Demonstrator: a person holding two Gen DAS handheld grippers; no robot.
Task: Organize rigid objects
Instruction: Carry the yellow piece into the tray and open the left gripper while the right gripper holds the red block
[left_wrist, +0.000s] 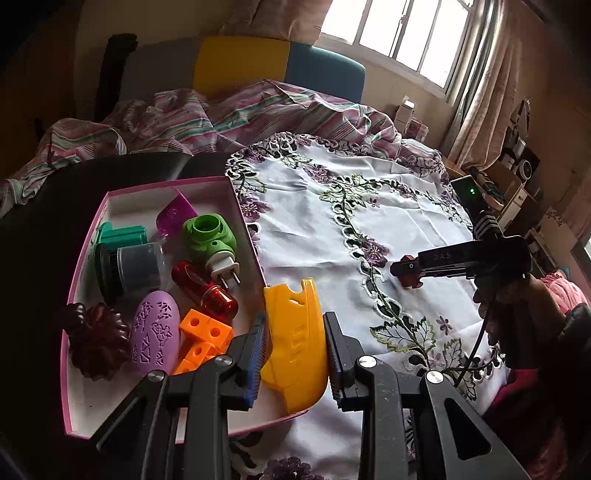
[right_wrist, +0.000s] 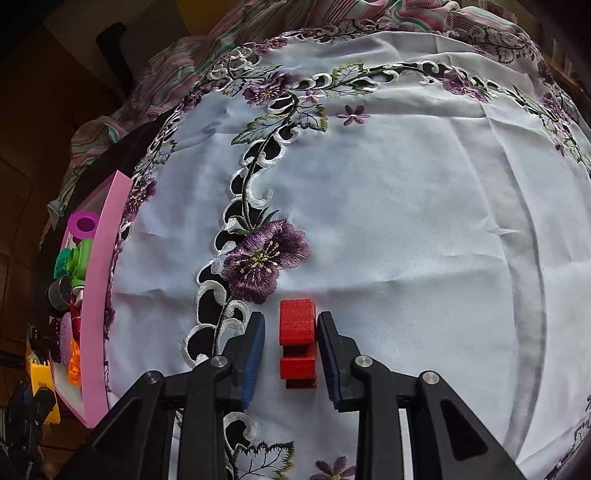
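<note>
Table: white cloth (right_wrist: 406, 221) with purple sewn flowers.
Left gripper (left_wrist: 295, 343): squeezing yellow plastic shell (left_wrist: 295, 332) over pink box (left_wrist: 255, 243).
Right gripper (right_wrist: 291, 347): loose around red block (right_wrist: 297, 343) on cloth.

We see a dark table (left_wrist: 44, 229) beside a bed, draped with a white cloth (left_wrist: 332, 206) embroidered in purple flowers and green leaves. On the table's left side rests a pink-rimmed box (left_wrist: 243, 221), its edge touching the cloth. A red block (right_wrist: 297, 343) lies on the cloth, well apart from the box.
</note>
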